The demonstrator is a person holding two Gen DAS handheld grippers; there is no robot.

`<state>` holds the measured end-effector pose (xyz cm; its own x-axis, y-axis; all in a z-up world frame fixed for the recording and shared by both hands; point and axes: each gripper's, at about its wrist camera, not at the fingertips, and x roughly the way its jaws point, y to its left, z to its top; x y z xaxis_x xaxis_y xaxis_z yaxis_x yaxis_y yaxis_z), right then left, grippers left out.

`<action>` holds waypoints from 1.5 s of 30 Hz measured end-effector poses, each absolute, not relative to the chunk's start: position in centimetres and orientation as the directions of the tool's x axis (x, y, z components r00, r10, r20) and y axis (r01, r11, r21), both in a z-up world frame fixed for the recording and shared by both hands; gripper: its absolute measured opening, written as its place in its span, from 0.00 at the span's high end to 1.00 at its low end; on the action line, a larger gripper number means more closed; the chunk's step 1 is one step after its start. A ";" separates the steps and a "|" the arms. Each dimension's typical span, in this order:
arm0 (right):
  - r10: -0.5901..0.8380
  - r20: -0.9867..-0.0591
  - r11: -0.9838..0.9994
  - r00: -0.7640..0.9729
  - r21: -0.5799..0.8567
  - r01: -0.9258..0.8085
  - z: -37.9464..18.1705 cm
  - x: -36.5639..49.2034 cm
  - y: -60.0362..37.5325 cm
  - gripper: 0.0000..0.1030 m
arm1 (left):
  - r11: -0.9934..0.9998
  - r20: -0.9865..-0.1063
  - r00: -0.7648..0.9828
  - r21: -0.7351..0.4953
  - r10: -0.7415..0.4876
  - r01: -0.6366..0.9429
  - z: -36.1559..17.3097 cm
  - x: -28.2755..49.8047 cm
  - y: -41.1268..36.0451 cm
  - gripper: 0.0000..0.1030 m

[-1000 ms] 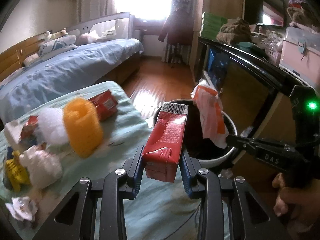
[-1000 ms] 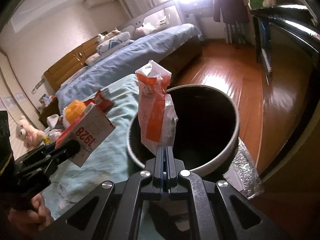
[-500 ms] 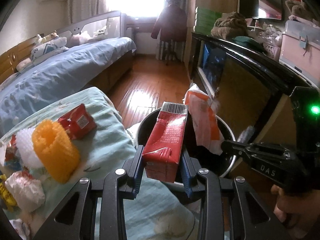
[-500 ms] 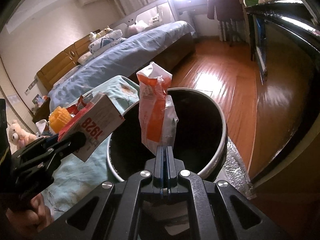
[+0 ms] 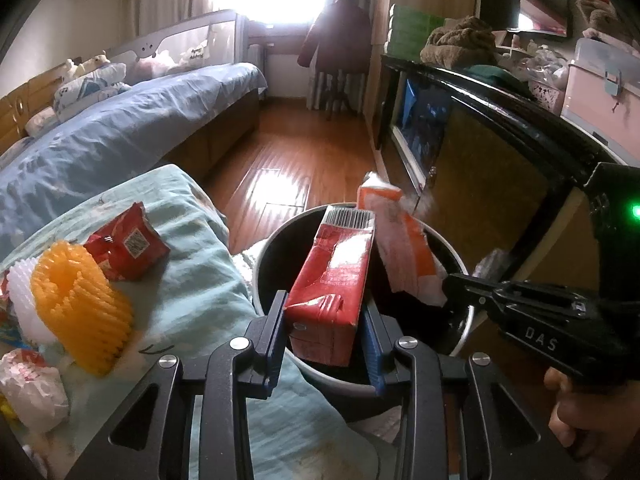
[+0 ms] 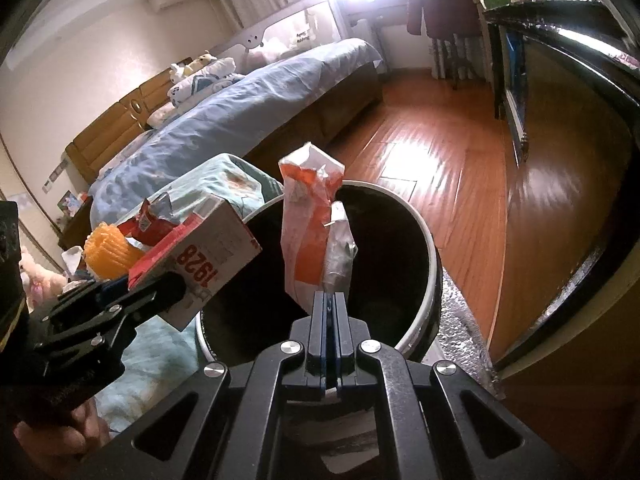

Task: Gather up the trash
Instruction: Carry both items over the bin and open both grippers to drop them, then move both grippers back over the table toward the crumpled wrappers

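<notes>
Trash poised over the bin (image 6: 434, 280): left gripper (image 5: 324, 344) clamps a carton (image 5: 332, 280); right gripper (image 6: 329, 312), just easing apart, seemingly still pinches a wrapper (image 6: 308, 240). Release inside the rim.

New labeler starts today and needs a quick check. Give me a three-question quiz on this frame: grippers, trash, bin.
1. True or false: the left gripper grips a red carton.
2. What is between the right gripper's jaws? A) an orange wrapper B) a yellow foam net C) nothing
3. Name the container directly under the orange wrapper.

Key
1. True.
2. A. The jaws have just been opening, but the wrapper's bottom edge is still pinched between them.
3. The bin.
</notes>
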<state>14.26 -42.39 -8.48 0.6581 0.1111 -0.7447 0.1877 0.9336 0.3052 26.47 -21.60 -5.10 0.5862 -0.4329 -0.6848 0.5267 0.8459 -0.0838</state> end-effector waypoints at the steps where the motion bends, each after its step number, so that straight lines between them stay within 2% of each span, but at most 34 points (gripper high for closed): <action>1: 0.103 -0.745 0.933 0.659 0.303 0.196 -8.4 14.2 -42.4 0.92 | 0.848 -0.683 0.590 -0.082 -0.430 0.523 -5.0 26.4 -21.6 0.64; 2: 0.098 -0.746 0.931 0.659 0.302 0.204 -8.5 14.2 -42.5 0.91 | 0.849 -0.682 0.591 -0.084 -0.431 0.522 -4.9 26.3 -21.6 0.59; 4: 0.100 -0.747 0.926 0.658 0.311 0.212 -8.5 14.2 -42.8 0.89 | 0.853 -0.672 0.603 -0.083 -0.429 0.515 -4.7 26.0 -21.3 0.41; 5: 0.097 -0.746 0.924 0.659 0.313 0.219 -8.5 14.1 -42.9 0.81 | 0.858 -0.665 0.614 -0.080 -0.425 0.507 -4.6 25.6 -20.9 0.40; 6: 0.096 -0.741 0.922 0.664 0.317 0.221 -8.3 13.9 -42.8 0.66 | 0.858 -0.663 0.615 -0.082 -0.426 0.506 -4.6 25.4 -20.7 0.40; 8: 0.095 -0.727 0.922 0.680 0.322 0.216 -7.9 13.5 -42.5 0.48 | 0.863 -0.664 0.615 -0.093 -0.426 0.497 -4.7 24.8 -19.9 0.40; 10: 0.100 -0.714 0.923 0.693 0.327 0.204 -7.5 13.2 -41.9 0.45 | 0.870 -0.666 0.614 -0.108 -0.423 0.481 -4.9 24.2 -18.8 0.40; 14: 0.129 -0.692 0.920 0.710 0.350 0.173 -6.7 13.2 -40.4 0.32 | 0.885 -0.668 0.618 -0.138 -0.414 0.444 -5.1 22.9 -16.7 0.40; 21: 0.210 -0.680 0.919 0.702 0.383 0.097 -6.5 13.5 -36.1 0.29 | 0.920 -0.670 0.646 -0.156 -0.365 0.359 -5.1 20.1 -12.2 0.39; 45: 0.401 -0.680 0.900 0.614 0.418 -0.124 -7.1 14.7 -23.6 0.28 | 0.973 -0.634 0.740 -0.192 -0.224 0.130 -2.8 9.4 -1.7 0.38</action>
